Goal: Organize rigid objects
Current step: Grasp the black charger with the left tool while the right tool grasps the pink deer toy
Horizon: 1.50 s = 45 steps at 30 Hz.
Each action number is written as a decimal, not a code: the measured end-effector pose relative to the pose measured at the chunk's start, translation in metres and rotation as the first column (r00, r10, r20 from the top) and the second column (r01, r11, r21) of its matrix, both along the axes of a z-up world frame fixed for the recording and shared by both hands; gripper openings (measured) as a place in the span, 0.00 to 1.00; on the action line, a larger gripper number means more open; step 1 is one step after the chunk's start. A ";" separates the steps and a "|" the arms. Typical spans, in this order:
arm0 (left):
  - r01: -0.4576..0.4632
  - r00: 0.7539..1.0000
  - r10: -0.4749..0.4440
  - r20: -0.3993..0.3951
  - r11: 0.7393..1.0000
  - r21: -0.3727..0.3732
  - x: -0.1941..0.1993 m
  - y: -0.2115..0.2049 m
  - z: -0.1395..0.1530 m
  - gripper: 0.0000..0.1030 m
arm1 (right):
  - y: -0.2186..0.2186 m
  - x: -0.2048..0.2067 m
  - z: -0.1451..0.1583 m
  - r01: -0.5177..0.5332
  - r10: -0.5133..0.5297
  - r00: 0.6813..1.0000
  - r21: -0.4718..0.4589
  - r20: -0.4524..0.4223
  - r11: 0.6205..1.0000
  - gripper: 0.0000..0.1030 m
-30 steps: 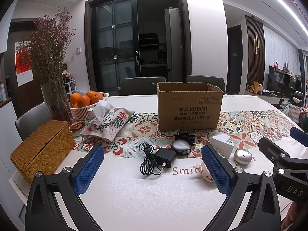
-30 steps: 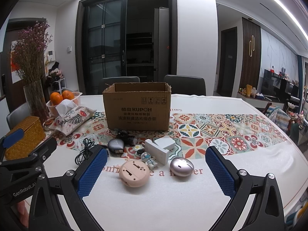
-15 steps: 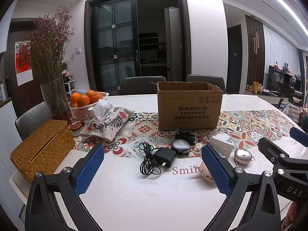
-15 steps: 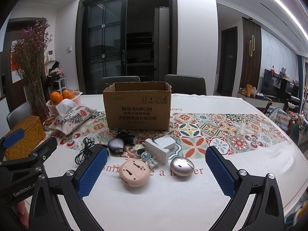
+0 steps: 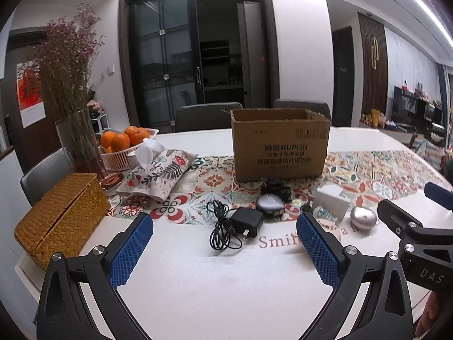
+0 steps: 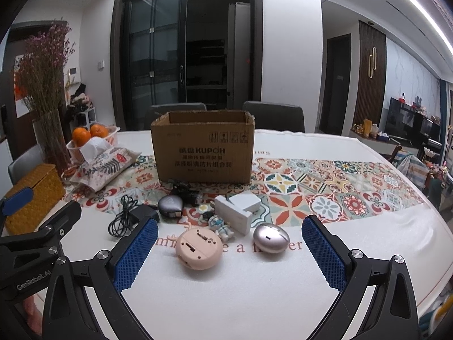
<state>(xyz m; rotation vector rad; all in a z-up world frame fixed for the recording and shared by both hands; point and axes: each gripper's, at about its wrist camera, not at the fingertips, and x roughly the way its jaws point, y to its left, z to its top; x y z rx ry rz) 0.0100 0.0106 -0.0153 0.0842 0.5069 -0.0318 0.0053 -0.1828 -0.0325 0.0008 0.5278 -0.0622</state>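
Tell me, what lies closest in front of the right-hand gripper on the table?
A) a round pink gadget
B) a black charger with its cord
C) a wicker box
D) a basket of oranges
A: the round pink gadget lies just ahead of the open right gripper, nearer than anything else.

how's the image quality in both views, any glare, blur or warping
Left wrist view: strong fisheye bend with dark corners, ceiling light strip blown out, cardboard box print slightly soft. Right wrist view: same warping, the table edge curves, pink round case sharp with soft shadows, background dim, no glare on the tabletop.
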 end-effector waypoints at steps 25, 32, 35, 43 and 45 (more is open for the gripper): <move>0.310 0.927 -0.273 -0.258 0.943 0.118 0.100 0.006 -0.041 0.89 | 0.029 0.075 -0.057 -0.005 0.019 0.952 0.047 -0.305 0.999 1.00; 0.440 0.842 -0.375 -0.387 0.893 0.092 0.137 -0.007 -0.053 0.76 | 0.030 0.101 -0.072 0.032 0.006 0.922 0.092 -0.388 0.995 1.00; 0.488 0.796 -0.410 -0.446 0.870 0.070 0.152 -0.015 -0.060 0.72 | 0.026 0.108 -0.077 0.058 0.003 0.909 0.135 -0.417 0.989 1.00; 0.554 0.698 -0.459 -0.550 0.832 0.009 0.174 -0.028 -0.081 0.64 | 0.021 0.123 -0.094 0.098 0.003 0.878 0.188 -0.478 0.977 0.99; 0.567 0.683 -0.465 -0.564 0.824 0.006 0.177 -0.032 -0.084 0.60 | 0.019 0.126 -0.099 0.106 0.013 0.866 0.209 -0.499 0.972 0.99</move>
